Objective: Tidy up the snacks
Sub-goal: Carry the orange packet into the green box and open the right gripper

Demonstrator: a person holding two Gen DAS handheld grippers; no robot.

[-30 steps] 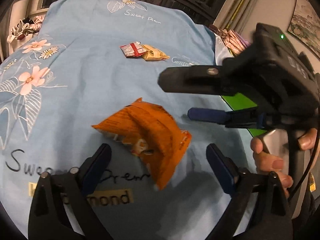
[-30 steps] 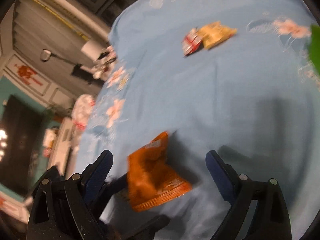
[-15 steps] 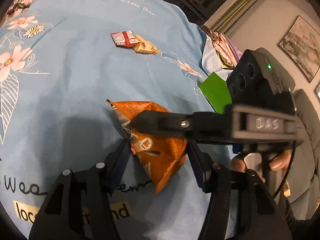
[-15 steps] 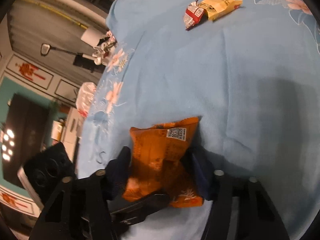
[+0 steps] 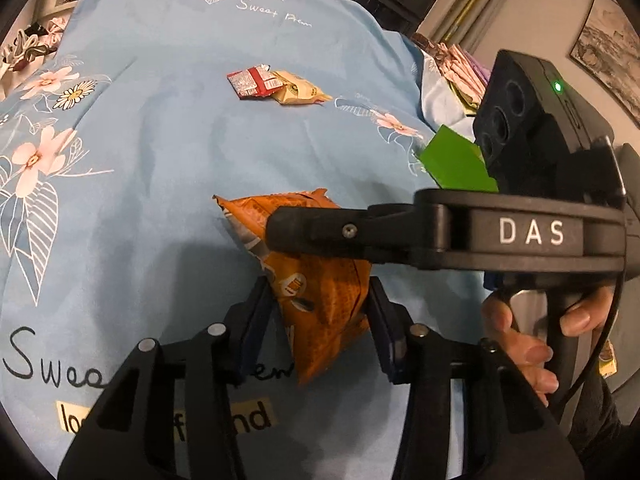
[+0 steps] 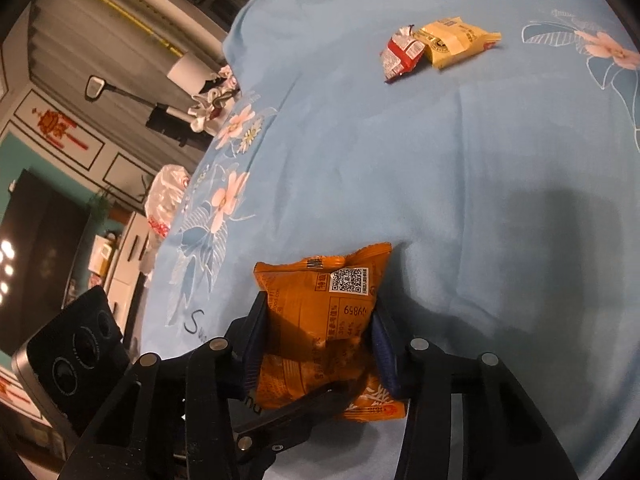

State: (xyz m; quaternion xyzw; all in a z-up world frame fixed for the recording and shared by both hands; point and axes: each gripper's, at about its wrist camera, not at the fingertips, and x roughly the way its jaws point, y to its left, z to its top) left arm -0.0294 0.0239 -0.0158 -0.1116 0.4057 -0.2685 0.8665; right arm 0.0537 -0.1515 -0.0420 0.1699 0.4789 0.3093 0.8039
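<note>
An orange snack bag (image 5: 320, 288) is held just above the blue flowered cloth (image 5: 160, 160). My left gripper (image 5: 318, 316) is shut on its lower half. My right gripper (image 6: 318, 334) is shut on the same bag (image 6: 320, 312) from the other side; its QR-code face shows in the right wrist view. The right gripper's finger (image 5: 320, 232) crosses over the bag in the left wrist view. A red packet (image 5: 252, 82) and a yellow packet (image 5: 298, 90) lie touching each other at the far side, also in the right wrist view: the red packet (image 6: 402, 56) and the yellow packet (image 6: 456, 42).
A green card (image 5: 452, 162) lies at the cloth's right edge. Folded wrappers or cloths (image 5: 460, 68) are stacked beyond it. A floor lamp (image 6: 132, 96) and a white plastic bag (image 6: 166, 192) stand off the cloth's left side.
One second ago both grippers were open around the bag lying on the cloth. Both have since closed on it from opposite sides, and it now stands more upright between them.
</note>
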